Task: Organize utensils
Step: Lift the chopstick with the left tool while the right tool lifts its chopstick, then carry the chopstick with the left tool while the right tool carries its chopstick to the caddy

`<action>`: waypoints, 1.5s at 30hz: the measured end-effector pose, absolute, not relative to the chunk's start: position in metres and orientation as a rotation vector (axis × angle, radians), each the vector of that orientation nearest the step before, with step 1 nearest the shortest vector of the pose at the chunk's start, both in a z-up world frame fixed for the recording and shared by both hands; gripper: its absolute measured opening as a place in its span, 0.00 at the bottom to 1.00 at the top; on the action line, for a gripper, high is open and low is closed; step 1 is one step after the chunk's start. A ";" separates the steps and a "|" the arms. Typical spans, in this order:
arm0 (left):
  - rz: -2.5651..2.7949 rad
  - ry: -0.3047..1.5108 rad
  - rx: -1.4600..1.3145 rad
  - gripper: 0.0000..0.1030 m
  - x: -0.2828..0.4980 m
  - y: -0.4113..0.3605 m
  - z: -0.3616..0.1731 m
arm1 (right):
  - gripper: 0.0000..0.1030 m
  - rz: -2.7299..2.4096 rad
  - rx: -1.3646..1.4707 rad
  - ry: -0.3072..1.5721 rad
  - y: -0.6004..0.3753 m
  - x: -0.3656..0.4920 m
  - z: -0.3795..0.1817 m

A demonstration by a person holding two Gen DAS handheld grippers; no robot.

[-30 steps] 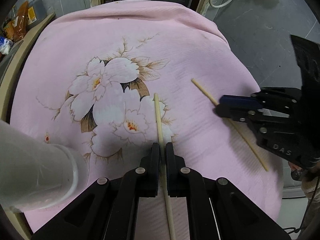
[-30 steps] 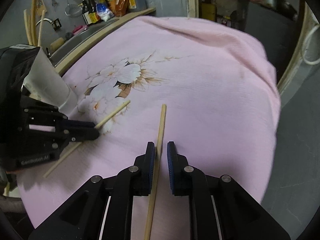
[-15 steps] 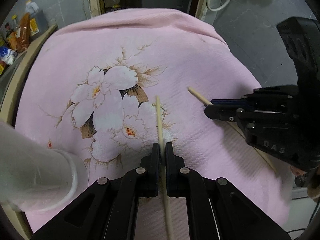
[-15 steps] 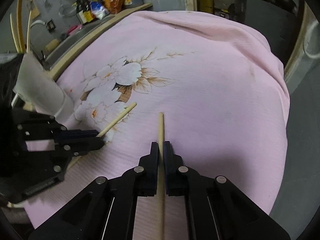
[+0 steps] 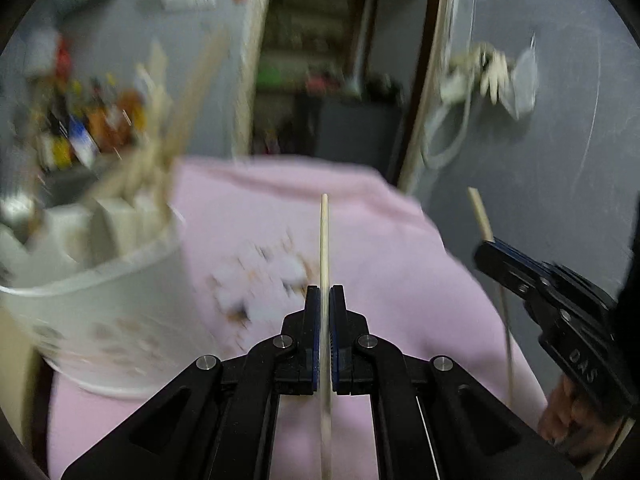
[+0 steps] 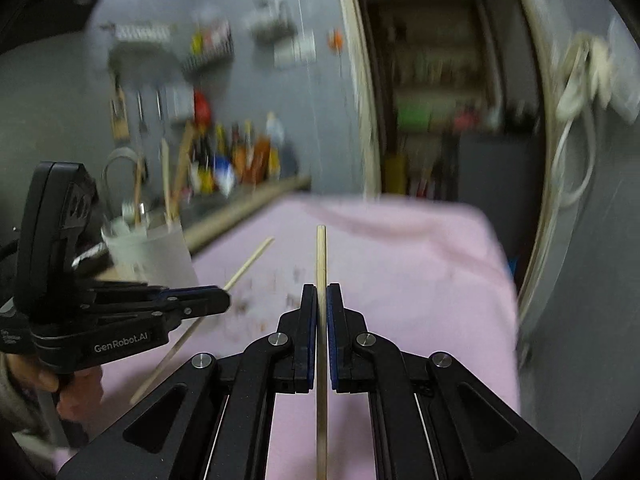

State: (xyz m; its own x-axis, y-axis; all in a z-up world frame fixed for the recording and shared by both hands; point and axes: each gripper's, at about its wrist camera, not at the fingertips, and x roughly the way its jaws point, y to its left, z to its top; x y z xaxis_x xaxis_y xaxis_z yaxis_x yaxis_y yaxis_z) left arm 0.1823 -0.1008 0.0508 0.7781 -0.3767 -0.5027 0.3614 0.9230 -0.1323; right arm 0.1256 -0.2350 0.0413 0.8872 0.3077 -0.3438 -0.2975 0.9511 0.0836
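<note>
- Left gripper [image 5: 325, 294] – jaws pinched narrow on a chopstick [image 5: 324, 240]; stick runs straight fwd between the pads, tip up over the pink cloth [image 5: 380, 240], tail passing back under the gripper body.
- Right gripper [image 6: 318, 292] – same story: jaws squeezed on a second chopstick [image 6: 321, 264], stick centred btwn the blue pads, pointing away from the camera.
- Both sticks are lifted clear of the worktop (cloth sits below them in each wrist view).
- White cup [image 5: 100, 280] stands at left on the cloth w/ several wooden utensils sticking up out of it; close beside the left gripper. Blurry, so can't count what's inside.
- Right wrist view: cup [image 6: 148, 252] sits behind the left gripper [image 6: 216, 300].
- Background: bottles [image 6: 240, 156] on a ledge by the grey wall, all smeared by motion blur.
</note>
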 end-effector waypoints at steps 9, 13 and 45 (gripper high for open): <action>-0.258 0.230 -0.098 0.02 0.144 -0.074 0.088 | 0.03 0.140 -0.030 0.035 -0.200 0.093 0.064; -0.202 0.135 -0.130 0.02 0.135 -0.054 0.102 | 0.03 0.131 0.020 -0.071 -0.193 0.091 0.079; 0.056 -0.045 -0.500 0.02 0.175 0.138 0.121 | 0.03 0.386 0.316 -0.326 -0.111 0.170 0.120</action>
